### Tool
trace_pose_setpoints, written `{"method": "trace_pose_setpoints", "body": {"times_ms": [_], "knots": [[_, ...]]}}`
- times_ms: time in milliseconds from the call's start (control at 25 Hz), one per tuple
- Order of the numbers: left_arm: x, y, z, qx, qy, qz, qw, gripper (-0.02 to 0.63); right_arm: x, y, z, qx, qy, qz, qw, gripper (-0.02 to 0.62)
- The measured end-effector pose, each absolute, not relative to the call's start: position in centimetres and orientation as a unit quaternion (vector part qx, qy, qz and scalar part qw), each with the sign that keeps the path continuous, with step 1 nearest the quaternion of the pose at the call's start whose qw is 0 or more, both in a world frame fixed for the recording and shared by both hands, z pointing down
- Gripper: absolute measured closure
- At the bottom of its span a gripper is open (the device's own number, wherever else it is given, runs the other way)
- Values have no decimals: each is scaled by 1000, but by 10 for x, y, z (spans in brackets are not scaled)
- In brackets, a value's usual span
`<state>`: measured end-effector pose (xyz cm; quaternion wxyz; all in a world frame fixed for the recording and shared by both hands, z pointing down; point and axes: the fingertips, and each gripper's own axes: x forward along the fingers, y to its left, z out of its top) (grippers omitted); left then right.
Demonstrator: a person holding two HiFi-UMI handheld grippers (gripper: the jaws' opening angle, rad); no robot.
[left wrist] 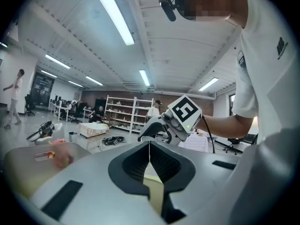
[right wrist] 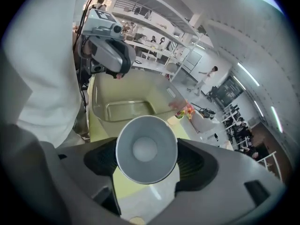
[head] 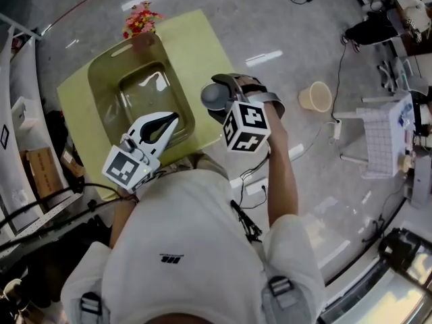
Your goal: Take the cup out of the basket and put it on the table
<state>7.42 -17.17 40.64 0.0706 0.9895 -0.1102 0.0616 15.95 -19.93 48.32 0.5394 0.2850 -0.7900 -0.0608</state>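
While the right gripper (right wrist: 148,165) is clamped on a grey cup (right wrist: 146,144) whose mouth faces its camera, the left gripper (left wrist: 150,154) has its jaws pressed together with nothing between them. Head view: grey cup at frame centre, outside the olive basket (head: 108,69), just right of its rim, over the right edge of the yellow-green table (head: 196,39). Left gripper at the basket's lower rim. Red and yellow flowers (head: 138,20) in the upper left, beside the basket. Beige cup (head: 315,96) on the floor at right, well apart.
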Motion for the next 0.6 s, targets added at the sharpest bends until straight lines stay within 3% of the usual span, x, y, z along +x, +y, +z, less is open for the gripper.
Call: {"method": "trace_pose_setpoints", "body": {"times_ms": [600], "knots": [[137,-155,411,993,-45,83,65,594,213,-171,568,316,-782,32,537,236]]}}
